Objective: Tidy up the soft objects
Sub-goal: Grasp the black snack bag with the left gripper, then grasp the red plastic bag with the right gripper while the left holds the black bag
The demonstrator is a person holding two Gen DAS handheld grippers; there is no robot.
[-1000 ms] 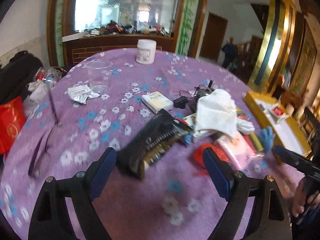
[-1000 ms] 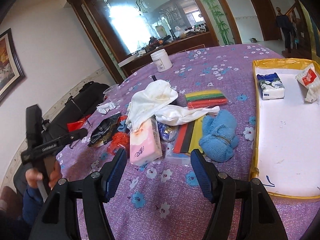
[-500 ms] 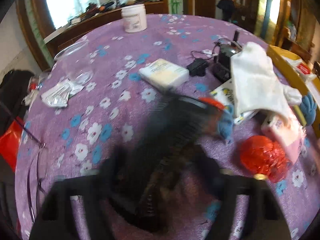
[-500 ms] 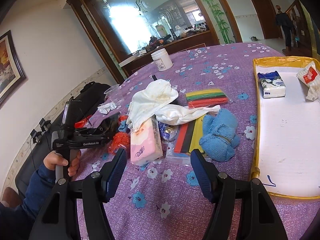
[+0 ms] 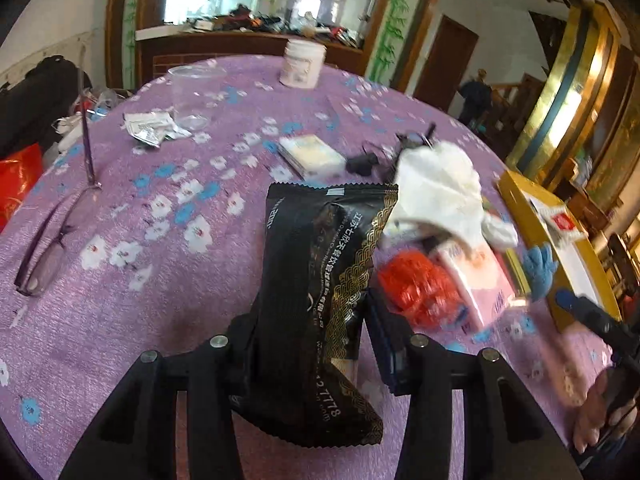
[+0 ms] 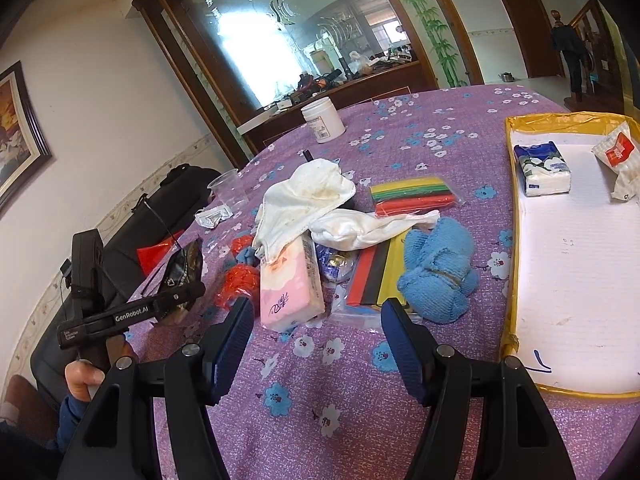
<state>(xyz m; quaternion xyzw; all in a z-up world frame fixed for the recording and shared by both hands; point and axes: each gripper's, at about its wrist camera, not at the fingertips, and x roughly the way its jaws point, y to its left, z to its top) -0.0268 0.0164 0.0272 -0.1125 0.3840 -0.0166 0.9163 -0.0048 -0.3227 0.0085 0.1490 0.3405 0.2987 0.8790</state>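
My left gripper (image 5: 314, 340) is shut on a black and gold packet (image 5: 324, 280) and holds it upright above the purple tablecloth; it shows lifted at the left of the right wrist view (image 6: 182, 266). My right gripper (image 6: 318, 334) is open and empty, just short of a pink tissue pack (image 6: 290, 284). Around it lie a white cloth (image 6: 308, 200), a blue knitted cloth (image 6: 438, 272), a red crumpled bag (image 6: 238, 284) and coloured strips in a clear bag (image 6: 414, 196). A yellow-rimmed tray (image 6: 510, 208) at the right holds a tissue pack (image 6: 542, 168) and a red-and-white packet (image 6: 618, 156).
A white jar (image 6: 322, 120), a clear plastic cup (image 6: 226, 190) and foil sachets (image 5: 150, 130) stand at the far side. Glasses (image 5: 52, 240) lie at the left edge. A pale box (image 5: 312, 156) and a black charger (image 5: 362, 164) lie mid-table.
My left gripper moved onto the black packet, shut on it and lifted it off the table. The right gripper has stayed still and open.
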